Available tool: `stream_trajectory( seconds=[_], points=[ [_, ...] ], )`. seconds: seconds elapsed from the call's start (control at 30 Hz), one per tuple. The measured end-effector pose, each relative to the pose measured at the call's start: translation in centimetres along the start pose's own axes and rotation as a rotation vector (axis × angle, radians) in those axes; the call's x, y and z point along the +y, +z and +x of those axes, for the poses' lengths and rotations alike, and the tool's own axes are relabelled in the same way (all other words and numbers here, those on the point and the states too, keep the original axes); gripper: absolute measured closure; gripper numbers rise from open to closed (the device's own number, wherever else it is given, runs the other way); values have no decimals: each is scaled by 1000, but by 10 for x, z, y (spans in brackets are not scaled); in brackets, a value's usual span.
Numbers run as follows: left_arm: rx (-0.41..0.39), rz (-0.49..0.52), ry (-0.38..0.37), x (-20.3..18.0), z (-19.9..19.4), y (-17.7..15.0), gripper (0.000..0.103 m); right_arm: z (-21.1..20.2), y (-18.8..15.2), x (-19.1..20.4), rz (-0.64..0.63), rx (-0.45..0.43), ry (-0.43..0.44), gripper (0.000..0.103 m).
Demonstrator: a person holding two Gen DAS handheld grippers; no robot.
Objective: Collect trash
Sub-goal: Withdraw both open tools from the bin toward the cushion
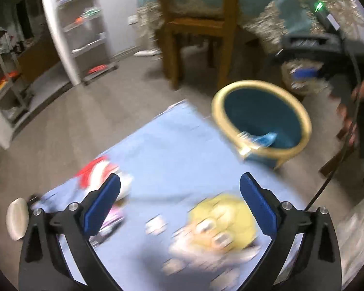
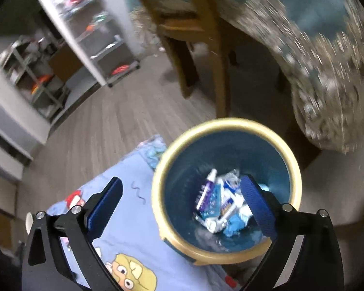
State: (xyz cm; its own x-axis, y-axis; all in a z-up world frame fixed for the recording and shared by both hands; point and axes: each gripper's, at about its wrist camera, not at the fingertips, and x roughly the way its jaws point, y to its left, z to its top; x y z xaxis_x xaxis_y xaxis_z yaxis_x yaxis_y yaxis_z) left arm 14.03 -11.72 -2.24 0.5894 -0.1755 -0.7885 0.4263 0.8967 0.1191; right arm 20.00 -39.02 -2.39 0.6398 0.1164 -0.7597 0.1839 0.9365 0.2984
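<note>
A blue bin with a yellow rim (image 2: pixel 296 169) stands on the floor beside a light blue cartoon-print cloth (image 2: pixel 123 169). Several wrappers and crumpled papers (image 2: pixel 220 201) lie at its bottom. My right gripper (image 2: pixel 182 191) is open and empty, hovering over the bin's near rim. In the left wrist view the bin (image 1: pixel 303 118) sits ahead to the right, with a wrapper (image 1: pixel 262 138) showing inside. My left gripper (image 1: pixel 179 189) is open and empty above the cloth (image 1: pixel 172 150). The right gripper (image 1: pixel 310 72) shows blurred at the far right, beyond the bin.
A wooden chair (image 1: pixel 196 24) stands behind the bin, beside a table draped in a teal and gold cloth (image 2: pixel 327 60). Metal shelving racks (image 1: pixel 85 29) line the wall at the left. The floor is grey wood-look planks (image 1: pixel 97 111).
</note>
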Motion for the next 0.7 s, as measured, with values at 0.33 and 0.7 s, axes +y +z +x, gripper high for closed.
stream_trajectory(
  seconds=[0.33,0.7],
  points=[
    [-19,-242,140,109,-48,-61,6,-12,-16,108,-262,-59,14,5],
    [40,-292,135,148,-18,-97,6,25,-61,185,-503,99,125,5]
  ],
)
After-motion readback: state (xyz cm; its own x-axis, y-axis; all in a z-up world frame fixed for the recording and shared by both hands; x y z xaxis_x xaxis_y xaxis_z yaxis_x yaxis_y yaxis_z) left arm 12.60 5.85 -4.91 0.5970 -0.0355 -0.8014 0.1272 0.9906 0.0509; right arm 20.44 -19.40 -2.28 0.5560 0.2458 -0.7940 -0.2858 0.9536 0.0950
